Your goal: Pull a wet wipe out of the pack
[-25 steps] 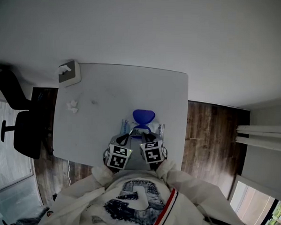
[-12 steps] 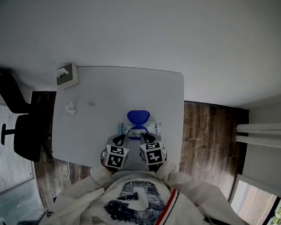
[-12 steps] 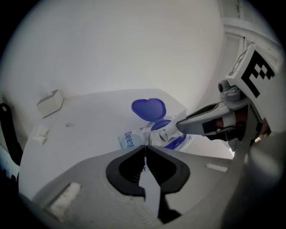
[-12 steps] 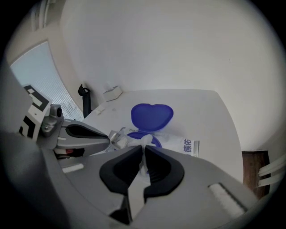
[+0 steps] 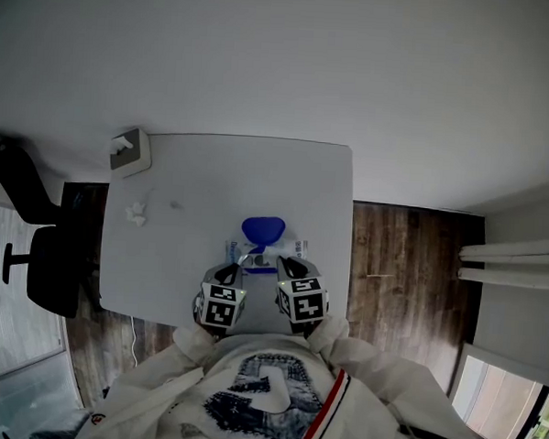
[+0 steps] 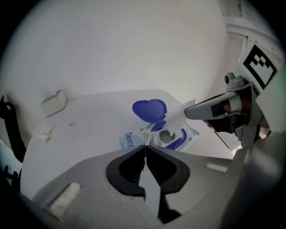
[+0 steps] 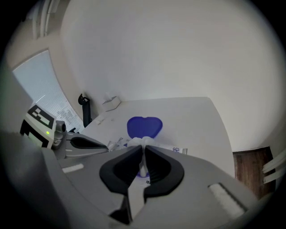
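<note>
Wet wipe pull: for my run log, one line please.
left claw: shut on pack | right claw: shut on wet wipe | lid: open

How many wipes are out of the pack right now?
2. One wipe is pinched by the right gripper over the open pack; one crumpled white wad, possibly a tissue, lies near the table's left edge. More may be hidden inside the pack.

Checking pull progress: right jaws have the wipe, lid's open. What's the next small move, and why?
Probably draw the right gripper up and away from the pack: it is shut on the wet wipe, whose tail sits in the opening. The left gripper, shut on the pack's near edge, should hold it down.
</note>
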Tool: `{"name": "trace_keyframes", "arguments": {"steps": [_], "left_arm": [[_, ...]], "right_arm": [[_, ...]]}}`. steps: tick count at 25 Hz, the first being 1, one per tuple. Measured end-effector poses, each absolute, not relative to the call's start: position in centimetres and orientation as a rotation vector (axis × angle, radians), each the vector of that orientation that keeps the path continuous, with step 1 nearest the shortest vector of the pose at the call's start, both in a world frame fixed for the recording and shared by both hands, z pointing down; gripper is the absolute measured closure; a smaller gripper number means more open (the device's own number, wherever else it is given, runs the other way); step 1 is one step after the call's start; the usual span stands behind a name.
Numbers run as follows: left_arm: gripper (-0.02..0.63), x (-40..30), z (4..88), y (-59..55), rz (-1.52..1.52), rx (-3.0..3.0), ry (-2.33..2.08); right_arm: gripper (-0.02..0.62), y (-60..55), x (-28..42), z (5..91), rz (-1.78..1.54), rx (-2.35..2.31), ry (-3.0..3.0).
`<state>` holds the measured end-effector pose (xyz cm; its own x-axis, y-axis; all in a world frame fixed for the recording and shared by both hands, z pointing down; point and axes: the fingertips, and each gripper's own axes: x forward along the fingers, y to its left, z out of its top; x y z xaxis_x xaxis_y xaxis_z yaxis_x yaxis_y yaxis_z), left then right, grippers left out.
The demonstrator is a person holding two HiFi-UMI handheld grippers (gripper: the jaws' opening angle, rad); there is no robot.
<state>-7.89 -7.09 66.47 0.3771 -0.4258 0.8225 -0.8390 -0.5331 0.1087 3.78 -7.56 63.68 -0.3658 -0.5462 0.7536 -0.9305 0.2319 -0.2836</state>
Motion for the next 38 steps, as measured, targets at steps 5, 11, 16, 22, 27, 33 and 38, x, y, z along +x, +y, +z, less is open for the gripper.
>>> {"name": "trace_keyframes", "arguments": {"steps": [5, 11, 16, 22, 27, 33, 38], "left_arm": [[0.586, -7.9, 66.3, -7.1, 1.042, 2.110, -1.120], [0.588, -7.7, 65.8, -6.9, 1.046, 2.102, -1.164], [0.588, -7.6, 65.6, -6.9, 1.047, 2.101, -1.181], [0.588, -7.6, 65.2, -7.1, 1.053, 2.100, -1.209], [0.588, -7.4, 64.9, -7.0, 1.058, 2.114, -1.221], [0.569, -6.6, 63.6, -6.9, 0.992, 2.143, -1.253], [0.557, -6.7, 61.9, -6.4, 0.952, 2.129, -1.311]], "right_arm": [[0.573, -7.6, 4.7, 62.6, 0.995, 1.367, -2.034], [0.573, -7.7, 6.2, 60.8, 0.978, 1.402, -2.070], [0.573, -7.7, 7.2, 58.8, 0.939, 1.415, -2.111], [0.572, -7.6, 8.2, 56.7, 0.877, 1.440, -2.158], [0.572, -7.5, 8.9, 55.6, 0.864, 1.463, -2.173], [0.572, -7.1, 9.8, 55.4, 0.852, 1.461, -2.192], [0.575, -6.9, 10.5, 54.4, 0.824, 1.503, -2.236]]}}
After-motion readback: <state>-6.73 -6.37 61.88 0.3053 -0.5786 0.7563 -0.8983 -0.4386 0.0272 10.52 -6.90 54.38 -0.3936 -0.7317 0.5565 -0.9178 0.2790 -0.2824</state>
